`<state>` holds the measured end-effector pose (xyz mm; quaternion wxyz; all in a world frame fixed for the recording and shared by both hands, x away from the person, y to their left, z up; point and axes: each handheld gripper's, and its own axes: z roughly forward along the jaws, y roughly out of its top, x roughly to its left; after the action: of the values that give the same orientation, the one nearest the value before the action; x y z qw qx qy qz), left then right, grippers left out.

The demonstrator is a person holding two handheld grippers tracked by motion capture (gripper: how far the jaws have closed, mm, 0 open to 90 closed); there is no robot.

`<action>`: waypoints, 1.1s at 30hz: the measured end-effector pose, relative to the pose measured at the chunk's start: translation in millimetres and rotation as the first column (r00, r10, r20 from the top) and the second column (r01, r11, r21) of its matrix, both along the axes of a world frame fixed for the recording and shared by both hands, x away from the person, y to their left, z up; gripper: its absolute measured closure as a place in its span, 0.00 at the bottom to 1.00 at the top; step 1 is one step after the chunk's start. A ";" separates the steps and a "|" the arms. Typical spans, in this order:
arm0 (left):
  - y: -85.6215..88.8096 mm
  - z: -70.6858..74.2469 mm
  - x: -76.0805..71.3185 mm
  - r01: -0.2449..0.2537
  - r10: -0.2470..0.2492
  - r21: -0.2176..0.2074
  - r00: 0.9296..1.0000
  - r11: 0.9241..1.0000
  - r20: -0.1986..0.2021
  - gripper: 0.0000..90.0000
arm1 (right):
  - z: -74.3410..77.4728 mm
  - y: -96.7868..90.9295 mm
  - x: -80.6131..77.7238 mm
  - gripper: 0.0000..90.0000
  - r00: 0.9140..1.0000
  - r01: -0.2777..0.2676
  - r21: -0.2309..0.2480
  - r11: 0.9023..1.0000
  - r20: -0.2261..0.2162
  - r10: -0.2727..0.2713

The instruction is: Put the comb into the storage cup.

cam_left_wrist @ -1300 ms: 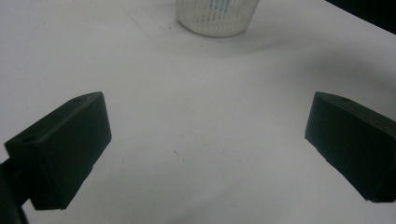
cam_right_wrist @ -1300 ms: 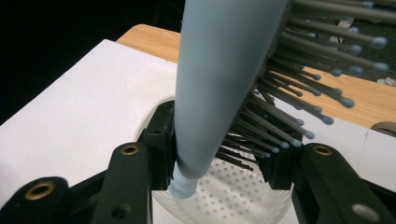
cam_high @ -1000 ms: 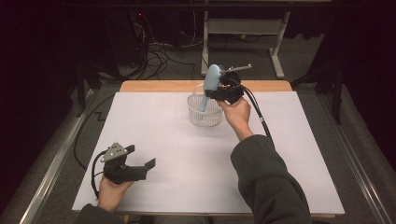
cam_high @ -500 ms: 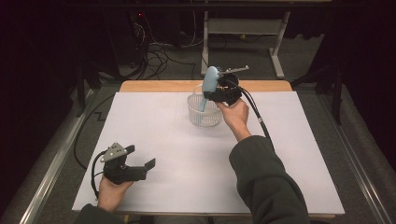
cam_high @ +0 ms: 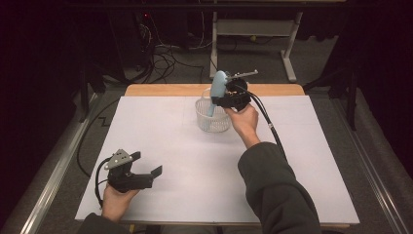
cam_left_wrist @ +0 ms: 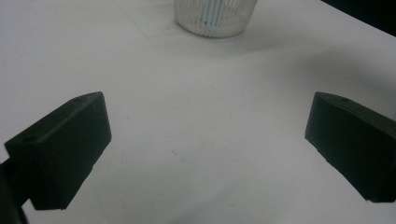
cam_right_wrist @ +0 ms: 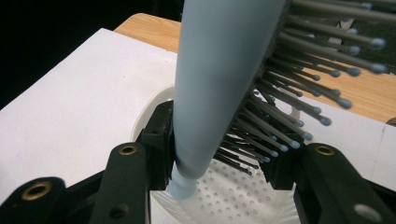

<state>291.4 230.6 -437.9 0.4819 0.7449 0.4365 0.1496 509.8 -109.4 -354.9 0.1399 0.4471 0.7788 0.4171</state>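
Nearest us, left gripper (cam_high: 146, 176) rests low on the white table (cam_high: 160, 146), jaws wide, nothing btwn them. Farther out, right gripper (cam_high: 225, 100) is clamped on a blue hairbrush (cam_high: 217, 87), handle end dipping into the white basket (cam_high: 212, 117). We reckon bristles could snag the rim and tip it.

A pale blue hairbrush (cam_high: 217, 90) is held upright, handle down, inside a white perforated basket (cam_high: 212, 119) at the table's twelve o'clock.
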 end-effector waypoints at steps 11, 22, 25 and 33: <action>0.2 0.0 -0.1 0.000 0.000 -0.003 1.000 1.000 0.001 0.00 | -2.7 1.3 0.0 0.59 1.000 0.006 -0.004 1.000 -0.005 -0.006; 0.2 0.0 -0.2 0.000 0.000 -0.003 1.000 1.000 0.001 0.00 | -7.3 0.2 -1.3 0.58 1.000 0.007 -0.012 1.000 -0.006 -0.007; -0.1 -0.1 0.0 0.000 0.000 -0.002 1.000 1.000 0.000 0.00 | -9.9 -5.1 -1.2 0.57 1.000 0.015 0.007 1.000 -0.015 -0.015; -0.4 -0.1 0.0 0.000 0.000 -0.002 1.000 1.000 -0.002 0.00 | -10.0 -8.8 -1.6 0.56 0.999 0.015 0.006 1.000 -0.029 -0.015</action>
<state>291.5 230.2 -438.0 0.4822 0.7446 0.4370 0.1487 508.2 -118.3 -364.9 0.1305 0.4591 0.7762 0.4120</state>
